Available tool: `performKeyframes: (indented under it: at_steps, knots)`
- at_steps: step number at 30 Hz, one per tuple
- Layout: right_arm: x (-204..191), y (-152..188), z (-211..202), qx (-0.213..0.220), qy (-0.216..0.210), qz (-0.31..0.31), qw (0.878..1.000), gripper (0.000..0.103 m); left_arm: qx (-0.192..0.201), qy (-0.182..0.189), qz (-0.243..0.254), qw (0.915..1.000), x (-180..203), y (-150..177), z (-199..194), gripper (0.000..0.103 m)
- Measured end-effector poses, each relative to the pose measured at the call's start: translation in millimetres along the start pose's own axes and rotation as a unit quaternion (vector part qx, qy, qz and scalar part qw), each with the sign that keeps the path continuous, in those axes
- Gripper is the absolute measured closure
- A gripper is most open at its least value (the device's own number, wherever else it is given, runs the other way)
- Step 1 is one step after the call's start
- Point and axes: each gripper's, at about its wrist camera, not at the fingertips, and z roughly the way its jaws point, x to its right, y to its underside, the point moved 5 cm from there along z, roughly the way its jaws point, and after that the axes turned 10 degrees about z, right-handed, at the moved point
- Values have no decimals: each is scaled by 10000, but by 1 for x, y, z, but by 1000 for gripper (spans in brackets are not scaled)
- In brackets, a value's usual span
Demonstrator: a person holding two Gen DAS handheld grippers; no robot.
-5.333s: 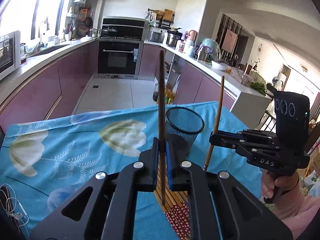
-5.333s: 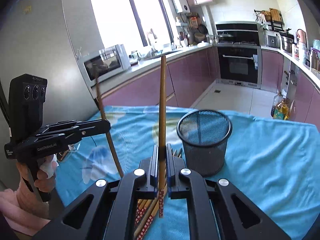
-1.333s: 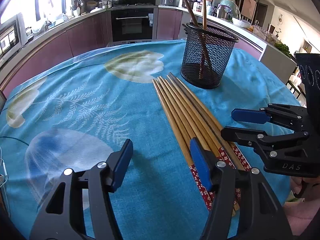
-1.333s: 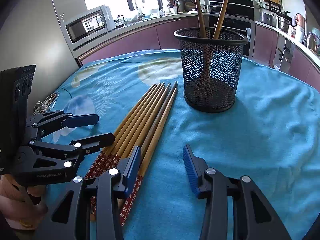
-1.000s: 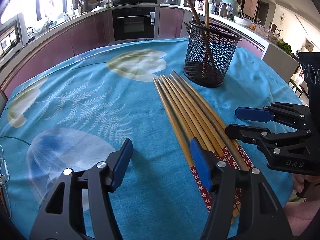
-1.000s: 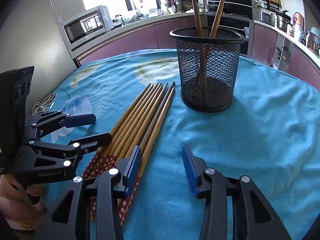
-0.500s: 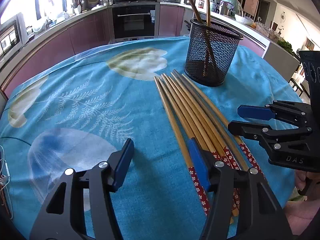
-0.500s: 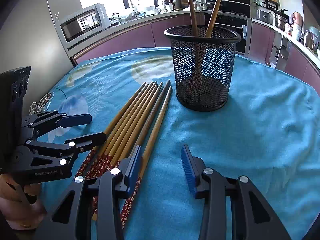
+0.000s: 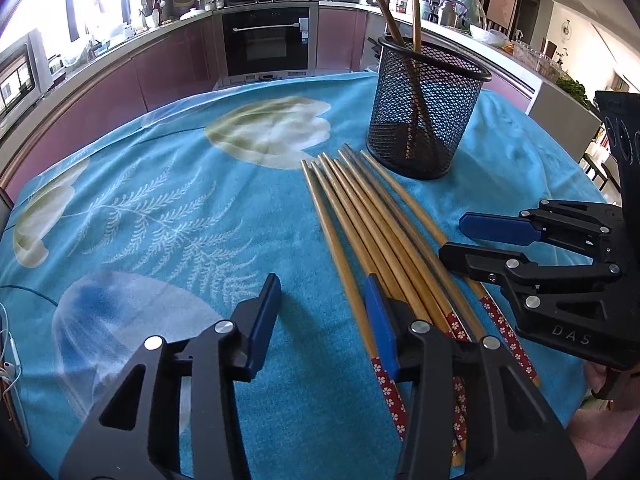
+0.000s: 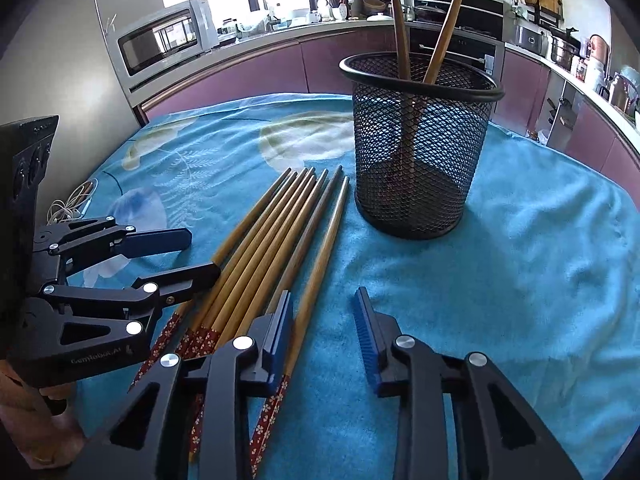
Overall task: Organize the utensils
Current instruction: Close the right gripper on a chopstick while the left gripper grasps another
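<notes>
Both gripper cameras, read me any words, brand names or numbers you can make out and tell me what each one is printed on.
"DAS": on the black body of the right gripper, seen from the left wrist view.
"GenRobot.AI": on the black body of the left gripper, seen from the right wrist view; small, so the reading is uncertain.
Small print on top of the left gripper's black camera block: too blurred to read.
Oven door sticker: too small to read.

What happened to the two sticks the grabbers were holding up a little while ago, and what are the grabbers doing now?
Both chopsticks were let go into the mesh cup, where they now stand leaning. Each hand-held gripper then came down to the row of chopsticks on the cloth: the left hand-held gripper and right hand-held gripper are closing around its outermost sticks, not yet pinching them. The cup, the row and the blue tablecloth stayed put.
</notes>
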Motion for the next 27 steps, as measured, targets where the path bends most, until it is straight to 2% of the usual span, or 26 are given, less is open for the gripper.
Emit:
performKeyframes:
  at_steps: [6,10,18,27]
  knots:
    - [-1,-6,6,-40,-7,7,10000,86,-15,-10,2,10000,-1,-7,6,69]
    - [2,-9,8,-83,-156,138,9997,89,-16,3,-62,10000,-2,-11,8,73]
    - [9,-9,8,-139,-403,374,9984,96,-2,31,-322,9995,-6,-14,12,92]
    - [12,-9,1,-144,-574,440,9973,97,12,53,-449,9990,-8,-12,9,95]
